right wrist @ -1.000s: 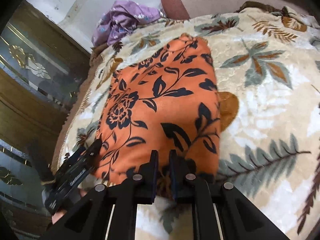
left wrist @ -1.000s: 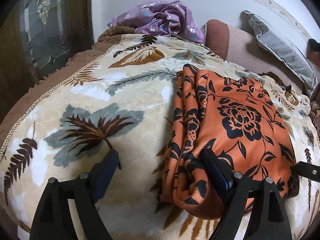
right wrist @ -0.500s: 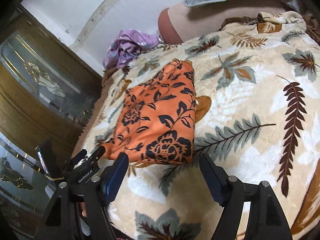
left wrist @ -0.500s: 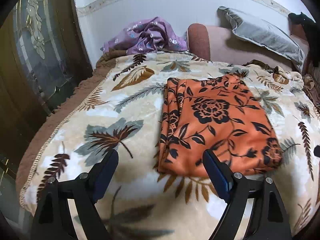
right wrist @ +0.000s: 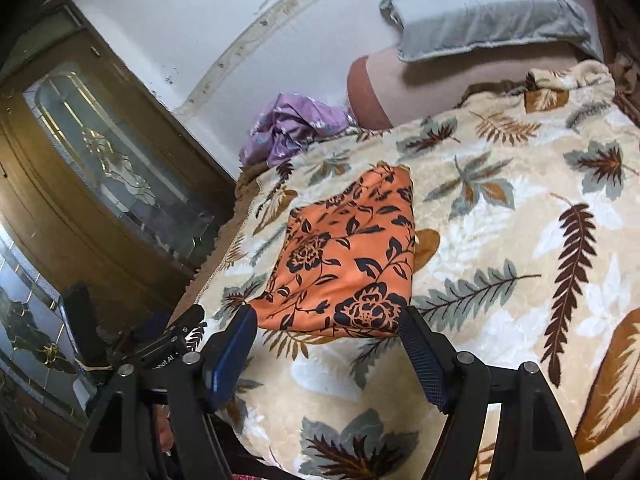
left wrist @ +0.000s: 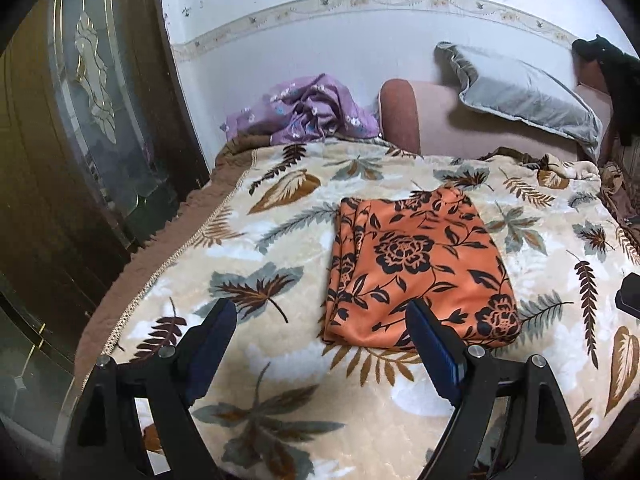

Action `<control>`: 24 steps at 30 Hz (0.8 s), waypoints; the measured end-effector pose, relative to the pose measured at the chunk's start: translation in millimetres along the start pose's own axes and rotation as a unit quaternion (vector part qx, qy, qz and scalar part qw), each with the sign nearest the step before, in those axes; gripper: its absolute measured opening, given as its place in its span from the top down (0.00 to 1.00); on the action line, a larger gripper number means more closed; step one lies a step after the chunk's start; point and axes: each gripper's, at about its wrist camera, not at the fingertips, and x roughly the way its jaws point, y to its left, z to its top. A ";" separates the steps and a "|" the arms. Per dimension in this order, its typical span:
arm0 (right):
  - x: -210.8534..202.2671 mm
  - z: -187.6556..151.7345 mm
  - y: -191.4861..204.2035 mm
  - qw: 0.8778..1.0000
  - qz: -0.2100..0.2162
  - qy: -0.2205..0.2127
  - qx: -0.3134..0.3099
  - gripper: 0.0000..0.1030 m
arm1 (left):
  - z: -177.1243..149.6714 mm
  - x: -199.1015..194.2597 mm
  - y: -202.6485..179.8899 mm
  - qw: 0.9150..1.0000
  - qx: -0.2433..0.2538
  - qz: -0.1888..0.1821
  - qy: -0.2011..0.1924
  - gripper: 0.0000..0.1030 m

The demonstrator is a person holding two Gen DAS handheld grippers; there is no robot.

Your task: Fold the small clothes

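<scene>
Item: orange cloth with black flower print, soft thin fabric (left wrist: 420,272), folded into a flat, roughly rectangular packet with stacked layered edges showing along its left side in the left wrist view.
Location: on the cream plush blanket with brown and grey leaf pattern (left wrist: 280,364) that covers the bed, about mid-bed, well clear of the blanket's brown border.
Left gripper (left wrist: 320,344): jaws wide, nothing between them; raised above the blanket just short of the packet's near edge.
Right gripper (right wrist: 326,346): jaws wide, empty; poised before the packet's near edge, not touching it.
Step in hand: judged as the close of one fold; the packet lies released and looks finished or nearly so.
Next move: likely either one more fold or a reach for a fresh garment; the crumpled lilac cloth with small flowers (left wrist: 308,114) at the head of the bed by the wall looks the nearest candidate, and it calls for a long reach over the packet.
Surroundings: grey satin pillow (left wrist: 520,92) on a pink bolster (left wrist: 432,120); dark wooden cabinet with glass door (left wrist: 92,120) to the left.
Obstacles: none on the blanket near the packet; the plush pile may drag on thin fabric.
</scene>
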 end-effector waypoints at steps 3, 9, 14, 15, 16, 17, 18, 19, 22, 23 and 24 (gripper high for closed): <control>-5.7 -0.9 -0.7 1.000 0.001 -0.006 -0.005 0.26 | 3.2 -9.4 -4.6 1.000 0.005 0.001 -0.008 0.16; -6.9 -2.7 -9.5 1.000 0.005 -0.004 0.003 0.26 | 6.2 -11.4 -14.6 1.000 0.013 -0.007 -0.011 0.14; 7.3 -5.3 -20.1 1.000 0.002 0.012 0.019 0.26 | 2.6 12.6 -12.7 1.000 0.010 -0.017 0.012 0.10; 11.2 -5.1 -22.5 1.000 0.002 0.016 0.023 0.26 | 1.7 21.9 -9.0 1.000 0.004 -0.022 0.020 0.10; 15.3 -5.4 -24.6 0.999 0.002 0.021 0.027 0.26 | 0.8 30.4 -5.3 0.999 -0.001 -0.022 0.029 0.10; 21.4 -5.3 -27.0 0.999 0.000 0.027 0.031 0.26 | 0.4 42.4 0.4 0.999 -0.006 -0.016 0.041 0.10; 26.5 -5.4 -28.2 0.999 -0.002 0.031 0.033 0.26 | -0.2 51.1 4.4 0.999 -0.010 -0.007 0.046 0.10; 32.6 -5.3 -29.4 0.999 -0.005 0.035 0.033 0.26 | 0.0 58.3 8.0 0.999 -0.011 0.001 0.049 0.10; 47.5 -5.0 -30.1 0.998 -0.008 0.044 0.033 0.26 | 1.5 77.0 16.9 0.998 -0.012 0.020 0.054 0.10; 53.5 -4.2 -30.0 0.998 -0.009 0.047 0.033 0.26 | 3.2 84.4 20.1 0.998 -0.013 0.022 0.056 0.10; 59.6 -3.4 -29.4 0.998 -0.010 0.050 0.032 0.26 | 4.7 87.7 22.1 0.998 -0.013 0.022 0.057 0.10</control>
